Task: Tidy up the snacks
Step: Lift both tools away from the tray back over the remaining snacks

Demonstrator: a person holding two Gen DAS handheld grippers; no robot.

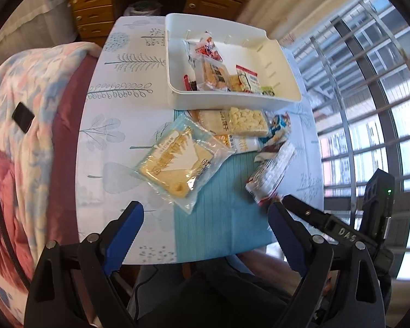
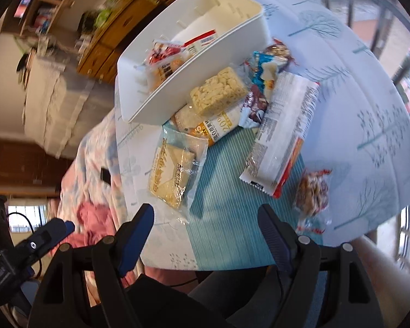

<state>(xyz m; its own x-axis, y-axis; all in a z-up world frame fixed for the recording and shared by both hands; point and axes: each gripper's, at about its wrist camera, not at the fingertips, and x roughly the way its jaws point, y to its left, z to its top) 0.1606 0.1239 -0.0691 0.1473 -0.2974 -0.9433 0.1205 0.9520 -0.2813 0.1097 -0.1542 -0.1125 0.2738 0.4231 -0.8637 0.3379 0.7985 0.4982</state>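
A white bin (image 1: 287, 82) (image 2: 139, 101) holds several snack packets at its near-left end. In front of it lies a pile of snacks on a teal mat (image 1: 227, 207) (image 2: 227, 191): a flat cracker packet (image 1: 177, 161) (image 2: 175, 172), a puffed rice bar (image 1: 243, 121) (image 2: 218, 91), a long white wrapper (image 1: 270, 172) (image 2: 284, 134) and a small nut packet (image 2: 314, 191). My left gripper (image 1: 205, 218) is open and empty, above the mat's near edge. My right gripper (image 2: 205, 218) is open and empty, just short of the cracker packet. It also shows at the right of the left wrist view (image 1: 328, 221).
The table has a white cloth printed with trees (image 1: 117, 87) (image 2: 369, 82). A bed with a floral blanket (image 1: 22, 114) borders its left side, with a black phone (image 1: 23, 116) on it. A wooden chest of drawers (image 1: 95, 2) stands behind, window bars (image 1: 369, 82) on the right.
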